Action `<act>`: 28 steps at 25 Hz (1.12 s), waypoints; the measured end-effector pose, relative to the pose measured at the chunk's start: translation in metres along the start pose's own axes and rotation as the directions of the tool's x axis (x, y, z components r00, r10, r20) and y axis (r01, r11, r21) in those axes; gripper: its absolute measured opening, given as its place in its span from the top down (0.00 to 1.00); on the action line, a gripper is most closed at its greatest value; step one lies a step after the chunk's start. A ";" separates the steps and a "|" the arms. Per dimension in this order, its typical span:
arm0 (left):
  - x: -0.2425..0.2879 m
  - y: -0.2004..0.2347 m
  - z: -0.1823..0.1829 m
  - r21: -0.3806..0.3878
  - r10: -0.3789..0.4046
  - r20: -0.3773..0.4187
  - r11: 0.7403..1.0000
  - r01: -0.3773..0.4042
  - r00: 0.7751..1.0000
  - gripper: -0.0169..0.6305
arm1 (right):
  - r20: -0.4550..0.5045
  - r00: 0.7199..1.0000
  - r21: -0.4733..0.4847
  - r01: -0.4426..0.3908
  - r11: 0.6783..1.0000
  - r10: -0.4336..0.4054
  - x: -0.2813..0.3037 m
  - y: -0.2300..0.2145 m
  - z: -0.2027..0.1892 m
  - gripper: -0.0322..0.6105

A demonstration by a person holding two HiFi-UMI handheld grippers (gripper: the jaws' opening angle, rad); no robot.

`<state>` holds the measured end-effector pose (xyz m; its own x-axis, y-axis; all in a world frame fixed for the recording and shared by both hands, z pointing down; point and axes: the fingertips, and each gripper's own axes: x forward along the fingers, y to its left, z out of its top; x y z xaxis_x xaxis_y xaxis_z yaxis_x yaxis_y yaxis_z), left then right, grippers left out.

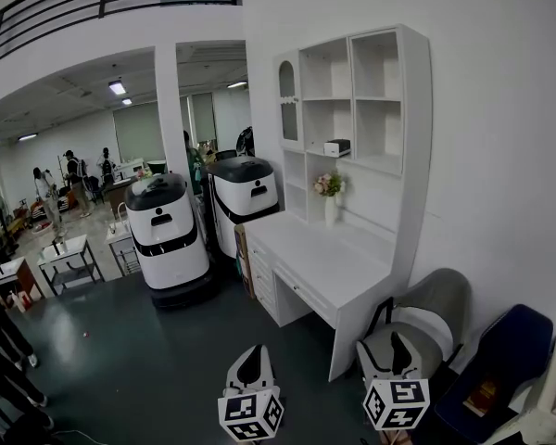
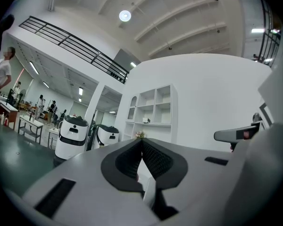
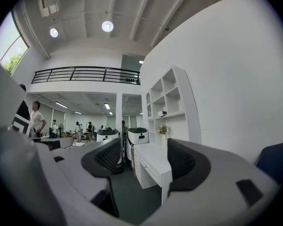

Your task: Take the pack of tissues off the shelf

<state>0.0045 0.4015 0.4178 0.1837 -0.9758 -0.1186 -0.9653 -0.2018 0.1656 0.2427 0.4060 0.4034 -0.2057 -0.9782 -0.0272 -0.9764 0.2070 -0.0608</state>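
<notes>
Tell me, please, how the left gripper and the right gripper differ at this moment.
The left gripper has its jaws together; the right gripper's stand apart. The white desk shows through the right gripper's gap; the left gripper leaves none. Both are empty, carry a marker cube and are far from the pack of tissues on the shelf.

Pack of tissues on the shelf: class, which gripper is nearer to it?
Right, slightly. The right gripper is low by the near end of the desk, below the pack of tissues; the left gripper is farther left, over the floor.
</notes>
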 end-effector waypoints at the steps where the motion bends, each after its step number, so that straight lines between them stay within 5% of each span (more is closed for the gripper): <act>1: 0.000 0.003 0.001 0.000 0.005 0.003 1.000 -0.005 1.000 0.95 | 0.002 1.000 -0.006 0.000 1.000 0.000 0.002 0.002 0.000 0.43; 8: 0.004 0.027 0.006 -0.008 0.030 0.011 1.000 -0.030 0.999 0.95 | 0.006 1.000 -0.025 0.019 1.000 -0.019 0.016 0.012 -0.001 0.26; 28: 0.050 0.123 -0.015 -0.020 0.073 -0.030 0.997 -0.074 0.997 0.95 | -0.036 0.997 0.013 0.073 0.997 -0.073 0.097 0.038 -0.037 0.26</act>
<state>-0.1018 0.3264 0.4472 0.1182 -0.9900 -0.0770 -0.9724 -0.1311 0.1930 0.1837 0.3183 0.4349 -0.1365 -0.9905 0.0134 -0.9880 0.1352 -0.0751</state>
